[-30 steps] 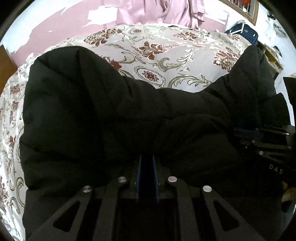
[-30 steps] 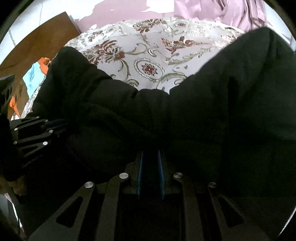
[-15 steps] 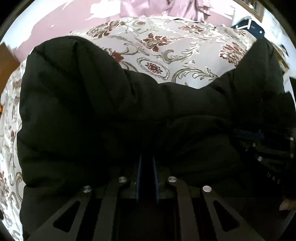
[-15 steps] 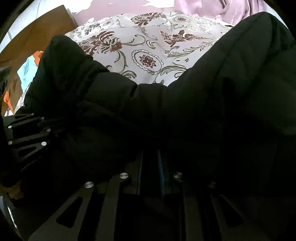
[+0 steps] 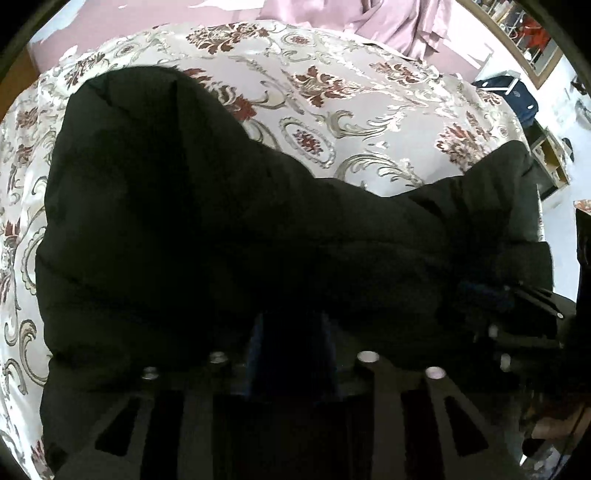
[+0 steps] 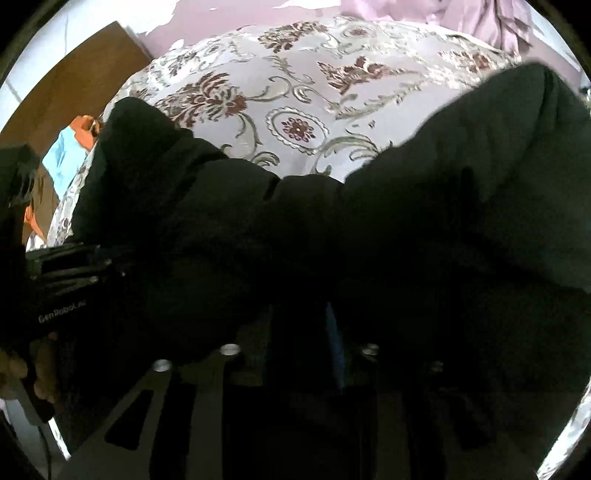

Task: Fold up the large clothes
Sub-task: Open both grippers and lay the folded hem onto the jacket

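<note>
Bed (image 5: 369, 96) with floral-patterned cover, puffy black jacket (image 5: 221, 240) lying across it

This is a bedroom in a home. A big bed (image 5: 332, 85) has a flowery cover, pink curtains (image 5: 388, 22) hang behind it, and a wooden door (image 6: 74, 85) stands beside it.

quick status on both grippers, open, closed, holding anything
Left gripper: jaws just opened, apart, black coat released.
Right gripper: jaws just opened, apart, coat released.
</note>
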`<action>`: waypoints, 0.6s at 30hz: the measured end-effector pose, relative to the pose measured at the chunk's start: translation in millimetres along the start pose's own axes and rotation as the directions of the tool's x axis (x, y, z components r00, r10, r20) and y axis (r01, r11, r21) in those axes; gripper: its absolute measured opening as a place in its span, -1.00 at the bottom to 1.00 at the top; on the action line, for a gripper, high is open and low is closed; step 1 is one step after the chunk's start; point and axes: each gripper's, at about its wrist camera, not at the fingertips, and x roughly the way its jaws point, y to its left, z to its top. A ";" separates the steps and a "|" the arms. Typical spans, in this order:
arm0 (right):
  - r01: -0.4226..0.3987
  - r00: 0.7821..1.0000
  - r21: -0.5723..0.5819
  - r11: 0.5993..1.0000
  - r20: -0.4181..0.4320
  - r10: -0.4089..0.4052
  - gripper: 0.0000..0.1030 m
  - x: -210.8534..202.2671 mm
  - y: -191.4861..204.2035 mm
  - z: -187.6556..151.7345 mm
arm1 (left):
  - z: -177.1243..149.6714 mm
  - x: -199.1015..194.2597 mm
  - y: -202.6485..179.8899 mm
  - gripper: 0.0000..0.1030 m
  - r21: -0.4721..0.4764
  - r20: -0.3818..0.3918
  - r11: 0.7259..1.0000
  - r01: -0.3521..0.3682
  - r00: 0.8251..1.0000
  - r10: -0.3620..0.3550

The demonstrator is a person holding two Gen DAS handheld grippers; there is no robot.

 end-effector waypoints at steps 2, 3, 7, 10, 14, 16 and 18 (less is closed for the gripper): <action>-0.009 1.000 -0.034 0.999 0.011 0.009 0.30 -8.5 6.9 -3.3 | -1.6 -8.1 -5.1 0.04 0.009 0.012 1.000 0.008 1.000 -0.008; -0.011 1.000 -0.054 0.998 0.018 0.012 0.52 -13.4 10.3 -4.8 | -2.2 -13.3 -6.8 0.14 0.011 0.027 1.000 0.006 1.000 -0.006; -0.014 0.998 -0.119 0.993 0.060 0.021 0.57 -35.4 17.9 -17.2 | -8.5 -34.4 -2.9 0.33 -0.023 0.090 1.000 0.018 0.996 -0.016; -0.011 0.997 -0.120 0.993 0.074 0.020 0.58 -47.4 10.8 -30.6 | -18.6 -47.1 6.1 0.44 -0.025 0.117 1.000 -0.006 0.993 0.009; 0.009 0.995 -0.130 0.991 0.096 0.004 0.58 -66.4 -0.2 -63.4 | -40.0 -57.9 17.7 0.49 -0.021 0.123 0.998 -0.056 0.991 0.059; 0.009 0.995 -0.118 0.993 0.098 0.003 0.58 -72.4 -2.3 -73.7 | -53.2 -66.6 17.7 0.49 -0.009 0.118 0.996 -0.087 0.989 0.087; -0.005 0.994 -0.101 0.995 0.111 0.016 0.58 -82.4 -3.5 -82.1 | -63.0 -77.7 15.8 0.51 -0.013 0.109 0.995 -0.103 0.989 0.104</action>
